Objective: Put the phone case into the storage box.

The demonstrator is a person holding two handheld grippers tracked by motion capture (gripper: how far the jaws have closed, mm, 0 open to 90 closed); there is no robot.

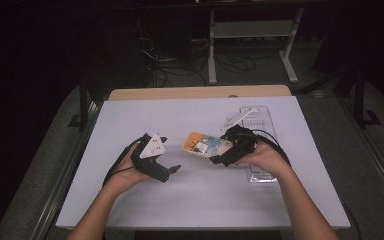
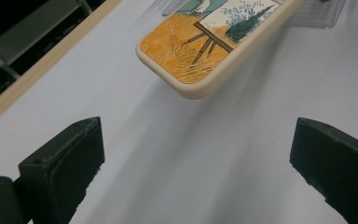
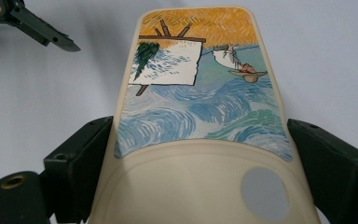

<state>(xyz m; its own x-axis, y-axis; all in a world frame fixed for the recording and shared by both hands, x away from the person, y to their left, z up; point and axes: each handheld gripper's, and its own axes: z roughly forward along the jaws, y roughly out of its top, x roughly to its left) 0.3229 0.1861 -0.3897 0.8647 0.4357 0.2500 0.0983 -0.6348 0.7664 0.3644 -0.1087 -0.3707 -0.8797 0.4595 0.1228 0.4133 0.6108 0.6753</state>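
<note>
The case (image 1: 204, 145), a cream phone case with a painted back, sits just right of centre in the high view, held clear of the counter (image 1: 190, 200) with its orange end toward the left of the frame. Its long axis runs left to right, tilting slightly down toward the right gripper (image 1: 219, 159). It looks light and thin, likely a flexible shell that gives under a hard squeeze, with smooth rounded edges that could slip. The long side edges seem the safest place to take hold.

In the right gripper view the jaws pinch the case (image 3: 200, 107) across its width near the camera-hole end, one jaw on each long edge. The left gripper (image 1: 172, 171) lies lower left of the case, its jaws spread wide with nothing between them; in the left gripper view the orange end (image 2: 205, 51) hangs ahead at the upper middle. A clear tray (image 1: 265, 120) lies at the right.
</note>
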